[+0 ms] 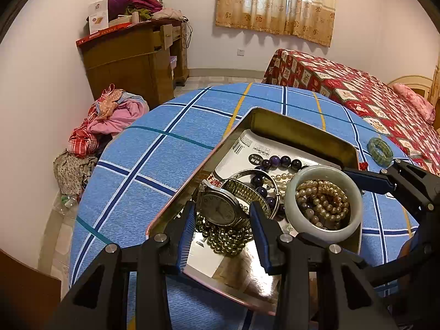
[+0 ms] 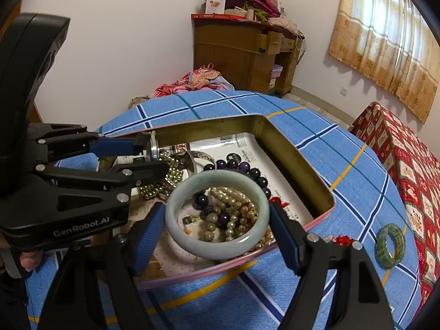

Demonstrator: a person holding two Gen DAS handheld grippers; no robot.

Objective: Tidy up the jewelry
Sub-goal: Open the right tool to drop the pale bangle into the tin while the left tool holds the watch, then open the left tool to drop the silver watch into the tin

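A shallow metal tin [image 1: 302, 129] [image 2: 299, 162] on the blue checked table holds jewelry. My left gripper [image 1: 222, 214] is shut on a silver wristwatch [image 1: 220, 206] and holds it just above the tin; it also shows in the right wrist view [image 2: 154, 159]. My right gripper [image 2: 217, 217] is shut on a pale jade bangle [image 2: 217, 244] [image 1: 321, 228], held over the tin's near edge. Pearl strands [image 2: 236, 214], dark purple beads [image 2: 247, 170] [image 1: 283, 162] and a metallic bead bracelet [image 1: 228, 239] lie in the tin. A green stone bracelet [image 2: 390, 244] [image 1: 381, 151] lies on the table outside it.
The round table [image 1: 154, 165] has a blue checked cloth. A bed with a red patterned cover [image 1: 371, 96] stands to the right. A wooden desk [image 1: 137, 55] and a heap of clothes [image 1: 110, 118] lie beyond the table's far edge.
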